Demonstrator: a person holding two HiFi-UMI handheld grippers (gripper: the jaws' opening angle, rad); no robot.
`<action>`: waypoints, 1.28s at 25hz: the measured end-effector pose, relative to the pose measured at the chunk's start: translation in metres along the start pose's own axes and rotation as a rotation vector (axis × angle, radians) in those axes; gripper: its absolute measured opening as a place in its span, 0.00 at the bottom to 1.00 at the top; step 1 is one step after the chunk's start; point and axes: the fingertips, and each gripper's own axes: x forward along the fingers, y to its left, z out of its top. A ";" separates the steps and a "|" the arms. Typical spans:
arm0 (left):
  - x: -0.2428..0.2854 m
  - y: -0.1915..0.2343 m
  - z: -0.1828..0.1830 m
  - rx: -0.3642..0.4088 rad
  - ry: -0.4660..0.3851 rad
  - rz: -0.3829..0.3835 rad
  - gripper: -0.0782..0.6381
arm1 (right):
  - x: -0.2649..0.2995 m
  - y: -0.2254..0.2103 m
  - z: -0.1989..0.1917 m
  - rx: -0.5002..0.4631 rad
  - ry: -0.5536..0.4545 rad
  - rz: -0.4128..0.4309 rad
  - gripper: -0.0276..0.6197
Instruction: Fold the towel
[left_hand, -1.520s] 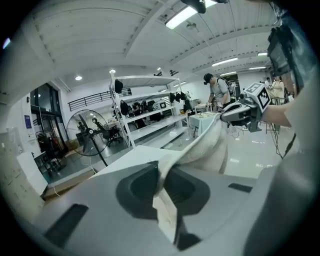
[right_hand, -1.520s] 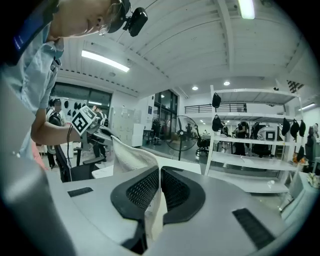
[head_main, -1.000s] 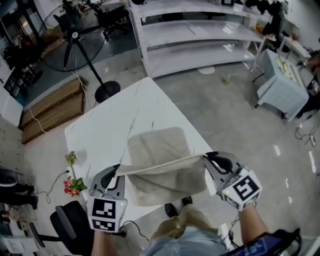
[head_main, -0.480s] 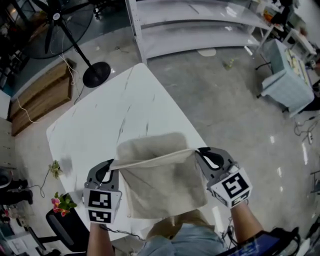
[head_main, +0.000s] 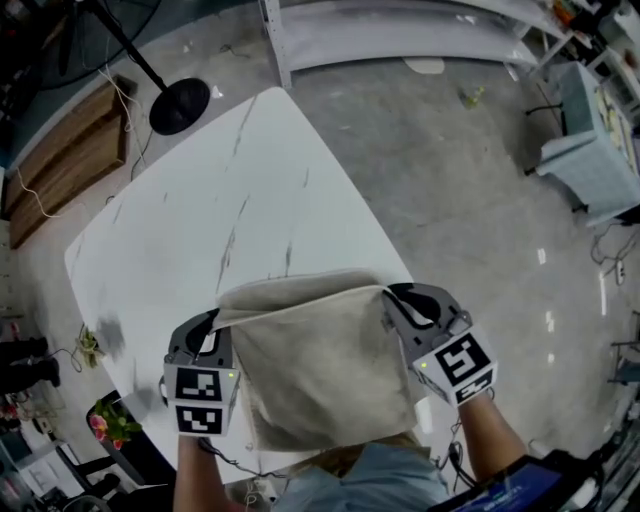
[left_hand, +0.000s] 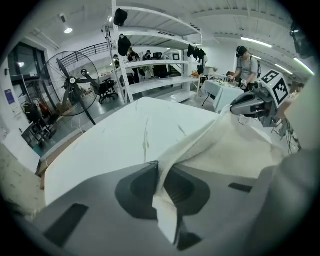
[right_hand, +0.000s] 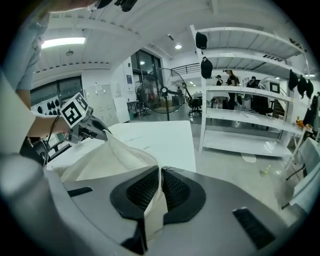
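Note:
A beige towel (head_main: 320, 360) lies on the near end of the white marble table (head_main: 220, 220), its near part hanging over the table's edge. My left gripper (head_main: 214, 322) is shut on the towel's left corner (left_hand: 162, 187). My right gripper (head_main: 388, 297) is shut on the right corner (right_hand: 156, 200). The held edge (head_main: 300, 297) stretches taut between them, folded over the lower layer. In each gripper view the other gripper shows across the cloth: the right one (left_hand: 235, 107) and the left one (right_hand: 100, 132).
A standing fan's base (head_main: 180, 105) and wooden pallets (head_main: 60, 160) sit on the floor beyond the table's far left. White shelving (head_main: 400, 35) runs along the back. A pale blue cart (head_main: 595, 140) is at the right. Flowers (head_main: 105, 425) stand by the near left edge.
Both grippers have carried the towel's held edge forward and down over the table. The cloth, which sagged in a loop before, now lies flatter, doubled over itself.

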 end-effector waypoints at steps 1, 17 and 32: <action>0.006 0.000 -0.001 -0.003 0.017 0.001 0.14 | 0.005 -0.002 -0.003 -0.002 0.012 0.003 0.10; 0.037 0.024 -0.007 -0.043 0.098 0.080 0.45 | 0.034 -0.021 -0.025 -0.030 0.132 -0.055 0.20; 0.001 0.029 -0.015 -0.167 0.022 0.051 0.47 | 0.030 -0.027 -0.007 -0.011 0.092 -0.056 0.33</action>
